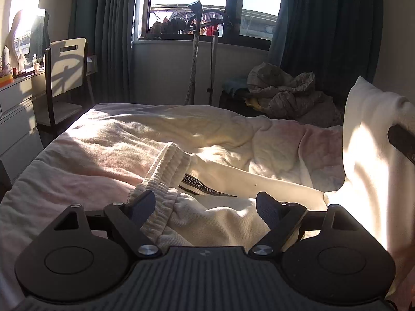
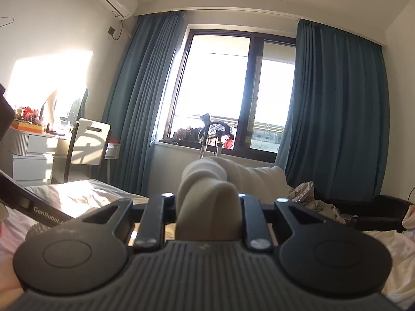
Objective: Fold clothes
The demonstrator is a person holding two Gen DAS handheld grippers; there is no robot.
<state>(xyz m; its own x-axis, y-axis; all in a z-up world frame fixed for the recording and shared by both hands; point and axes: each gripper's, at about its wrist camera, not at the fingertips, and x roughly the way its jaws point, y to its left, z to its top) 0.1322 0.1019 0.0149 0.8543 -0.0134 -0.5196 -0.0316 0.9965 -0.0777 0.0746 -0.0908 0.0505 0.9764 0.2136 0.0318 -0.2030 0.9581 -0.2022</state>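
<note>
left gripper [image 1: 205, 203]: jaws spread above cream trousers [image 1: 207, 181] near bed [image 1: 77, 160] front edge | right gripper [image 2: 208, 207]: pinching bunched cream fabric [image 2: 207, 181], lifted

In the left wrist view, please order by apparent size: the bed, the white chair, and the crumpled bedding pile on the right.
1. Bed, largest.
2. Crumpled bedding pile.
3. White chair.
The pile and the chair look nearly alike in size, and they stand at different distances, so their order is unsure.

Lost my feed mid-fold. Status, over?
Left gripper open over the waistband. Right gripper shut on bunched cream cloth, lifted. Trousers lie on the bed; nothing in the way.
</note>
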